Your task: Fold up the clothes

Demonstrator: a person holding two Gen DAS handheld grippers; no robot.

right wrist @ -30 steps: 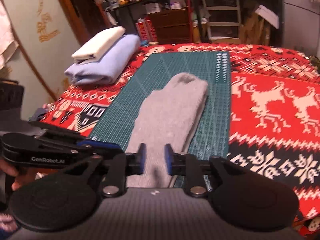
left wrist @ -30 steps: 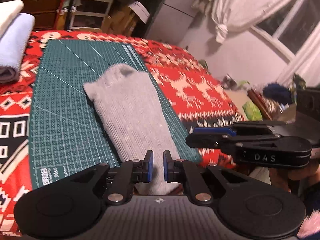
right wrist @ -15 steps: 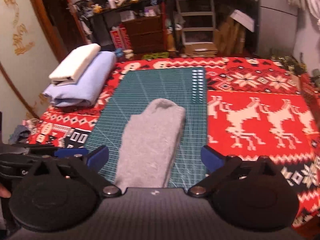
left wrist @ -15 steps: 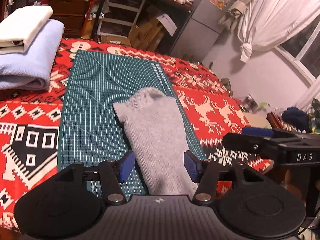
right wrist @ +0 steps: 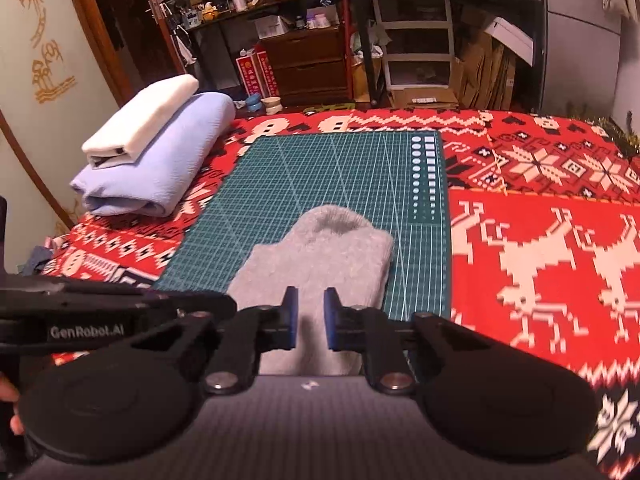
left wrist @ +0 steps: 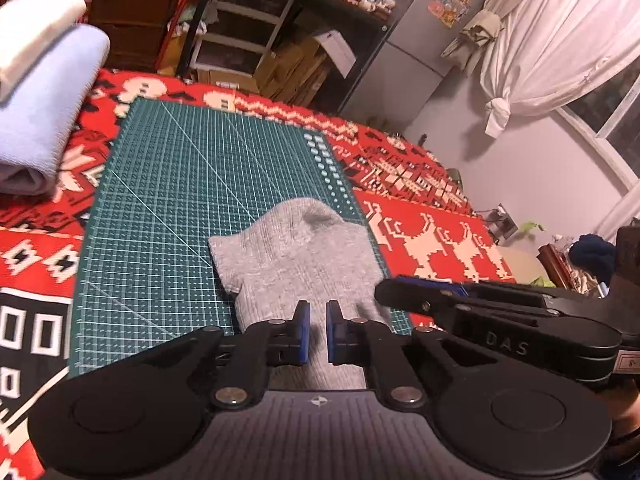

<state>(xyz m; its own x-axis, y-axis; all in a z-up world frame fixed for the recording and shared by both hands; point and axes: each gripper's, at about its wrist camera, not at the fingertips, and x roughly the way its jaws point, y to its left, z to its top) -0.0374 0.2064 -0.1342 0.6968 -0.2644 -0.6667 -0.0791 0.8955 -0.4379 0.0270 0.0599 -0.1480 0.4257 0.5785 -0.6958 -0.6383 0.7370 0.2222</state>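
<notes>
Red patterned blanket (right wrist: 540, 184) under green cutting mat (right wrist: 320, 176); folded blue and white stack (right wrist: 156, 160) far-left. Grey garment (right wrist: 320, 252) lengthwise on mat, near end under both claws. Left gripper (left wrist: 317, 328) and right gripper (right wrist: 307, 320) just narrowed to slits, fabric behind the gaps, pinch unclear. Risk: top layer only caught, fold slumping crooked.

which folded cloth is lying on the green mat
The grey garment, lying alone on the mat. The white cloth and blue cloth are stacked off it, on the red blanket.

garment (right wrist: 320, 256) on mat (right wrist: 304, 176); folded stack (right wrist: 156, 148) left of it.
</notes>
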